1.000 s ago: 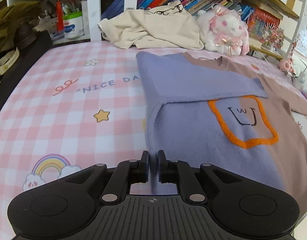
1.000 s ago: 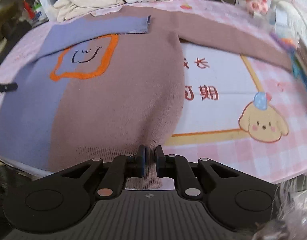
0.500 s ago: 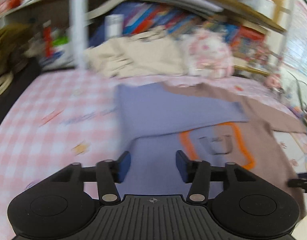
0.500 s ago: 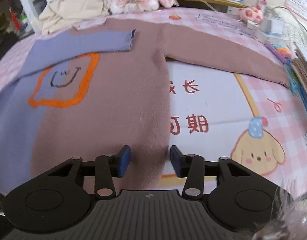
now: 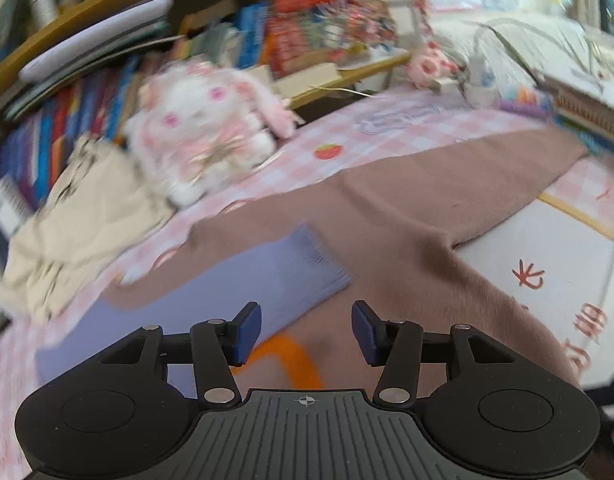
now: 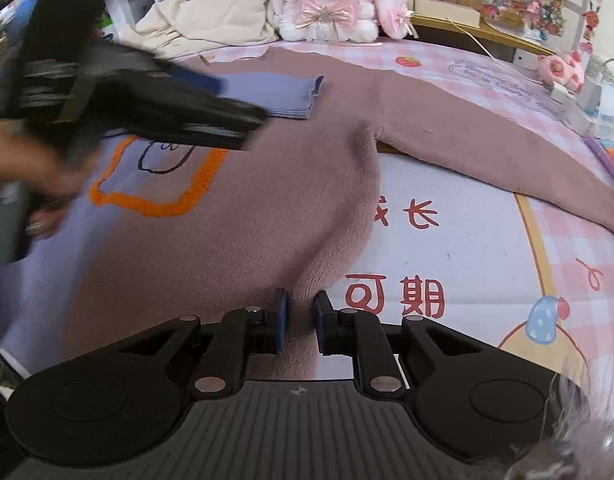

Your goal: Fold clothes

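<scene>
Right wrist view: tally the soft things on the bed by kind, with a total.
Sweaters, brown and purple, laid flat: 1
Cream garments, crumpled at the back: 1
White and pink plush rabbits: 1
Small pink plush toys, far right: 1
Total: 4

The sweater (image 6: 243, 240) was soft, matt, fuzzy knit; the plush rabbit (image 6: 327, 0) looked fluffy; the grippers' black plastic was matt.

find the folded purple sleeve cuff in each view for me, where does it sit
Left wrist view: purple sleeve cuff sits centre, just above the open left tool, lying on the brown sweater.
Right wrist view: the cuff is upper centre-left, partly behind the blurred left tool.
Shared landmark: the white and pink plush rabbit beyond the sweater.
</scene>
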The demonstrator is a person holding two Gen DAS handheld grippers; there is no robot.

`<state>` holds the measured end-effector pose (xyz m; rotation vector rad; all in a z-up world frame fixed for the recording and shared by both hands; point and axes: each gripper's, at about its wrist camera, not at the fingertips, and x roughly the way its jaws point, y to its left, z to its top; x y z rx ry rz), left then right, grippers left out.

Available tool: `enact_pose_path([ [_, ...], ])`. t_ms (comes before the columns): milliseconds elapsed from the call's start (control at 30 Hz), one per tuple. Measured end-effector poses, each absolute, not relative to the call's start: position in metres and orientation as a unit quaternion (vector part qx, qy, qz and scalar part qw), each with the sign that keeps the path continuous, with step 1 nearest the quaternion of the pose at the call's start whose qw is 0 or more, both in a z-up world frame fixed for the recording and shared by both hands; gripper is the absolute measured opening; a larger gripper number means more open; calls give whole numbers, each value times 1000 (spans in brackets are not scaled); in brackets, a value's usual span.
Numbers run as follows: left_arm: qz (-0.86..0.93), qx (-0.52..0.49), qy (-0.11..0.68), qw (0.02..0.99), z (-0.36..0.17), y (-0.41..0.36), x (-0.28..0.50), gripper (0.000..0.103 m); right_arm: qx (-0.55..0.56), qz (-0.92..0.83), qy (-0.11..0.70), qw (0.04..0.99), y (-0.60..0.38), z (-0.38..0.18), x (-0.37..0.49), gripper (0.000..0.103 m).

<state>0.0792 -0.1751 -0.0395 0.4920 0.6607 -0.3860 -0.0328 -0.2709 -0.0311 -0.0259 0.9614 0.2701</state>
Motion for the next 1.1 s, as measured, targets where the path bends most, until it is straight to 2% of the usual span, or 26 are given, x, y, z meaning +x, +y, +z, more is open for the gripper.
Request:
enact_pose_path([
  [167,-170,284,314,890,-58,-201,96,48,-14,144,460,876,-274,-31,-34,15],
  [200,-167,296,313,887,-60,-205,99,44,-15,146,459,876,-274,-31,-35,15],
  [233,-162,312,310,883,-62,-208,99,39,-18,148,458,876,-273,-31,-35,15],
  [300,-156,327,309,879,-66,-208,101,11,-19,152,457,876,-274,-30,-35,15],
  [367,-149,325,312,880,-67,-203,103,6,-18,154,458,875,-275,-30,-34,15],
  [533,-90,181,299,933,-15,-123,109,5,-17,151,464,873,-273,-29,-33,15],
  [733,64,13,261,963,47,66,76,5,-18,137,465,874,-268,-29,-35,16],
  [867,168,20,273,947,56,168,46,5,-20,124,467,875,-264,-28,-34,16],
  [1000,219,68,290,929,48,222,33,5,-14,106,477,872,-261,-27,-30,16],
  [1100,247,58,296,921,41,252,30,5,-14,92,483,871,-258,-27,-29,17],
])
